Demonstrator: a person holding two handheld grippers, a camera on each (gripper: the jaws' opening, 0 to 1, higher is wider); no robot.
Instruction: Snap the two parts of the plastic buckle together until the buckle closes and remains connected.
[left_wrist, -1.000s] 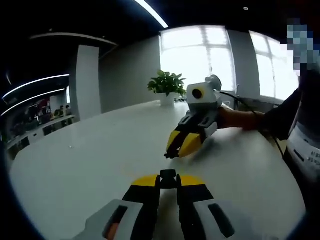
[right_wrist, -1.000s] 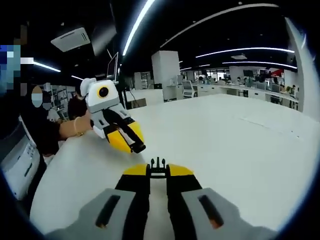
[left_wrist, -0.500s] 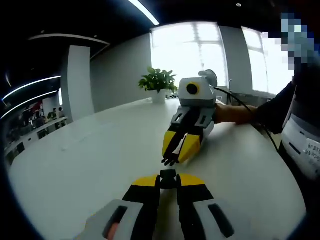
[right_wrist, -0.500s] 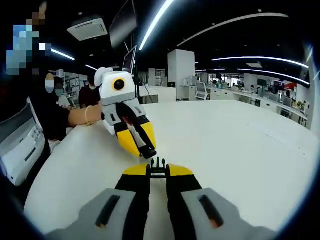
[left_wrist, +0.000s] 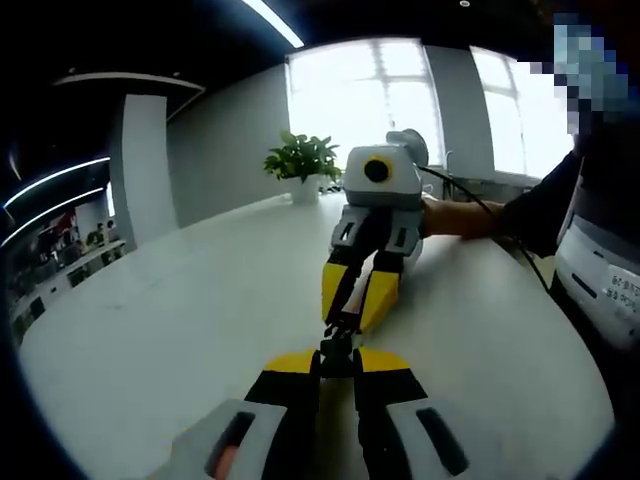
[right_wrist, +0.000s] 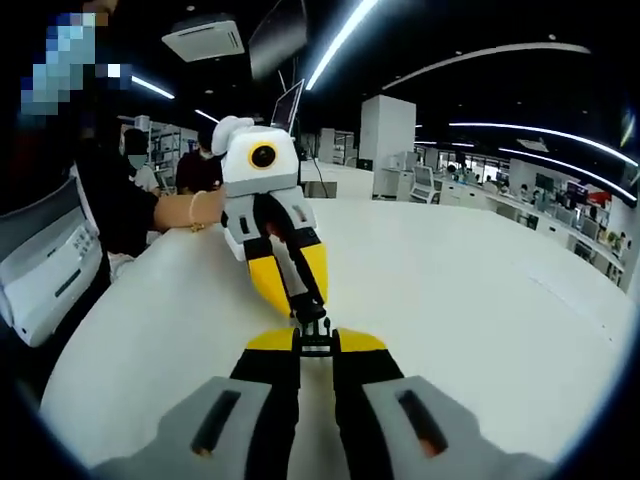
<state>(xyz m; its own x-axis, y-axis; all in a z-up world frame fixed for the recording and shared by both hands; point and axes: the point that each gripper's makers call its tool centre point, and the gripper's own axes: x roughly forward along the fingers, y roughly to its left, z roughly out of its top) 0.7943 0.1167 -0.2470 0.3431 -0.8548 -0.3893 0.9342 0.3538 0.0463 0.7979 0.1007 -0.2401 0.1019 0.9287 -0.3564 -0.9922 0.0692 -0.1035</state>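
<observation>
Over the white table (left_wrist: 180, 300) the two grippers face each other tip to tip. My left gripper (left_wrist: 337, 362) is shut on the black socket half of the buckle (left_wrist: 337, 350). The right gripper (left_wrist: 345, 318) comes in from above in the left gripper view, shut on the black pronged half (left_wrist: 340, 328). In the right gripper view my right gripper (right_wrist: 316, 347) holds the pronged half (right_wrist: 316, 336), and the left gripper (right_wrist: 308, 306) holds the socket half (right_wrist: 311, 313) right against its prongs. The halves touch end to end. Whether they have latched I cannot tell.
A potted plant (left_wrist: 303, 160) stands at the table's far edge by bright windows. The person's hands (left_wrist: 460, 215) (right_wrist: 190, 210) and dark sleeves hold the grippers from the side. Office desks (right_wrist: 480, 190) and a pillar (right_wrist: 385, 130) lie beyond the broad table surface (right_wrist: 480, 300).
The grippers have closed the gap between them. The buckle halves, well apart a second ago, now meet end to end.
</observation>
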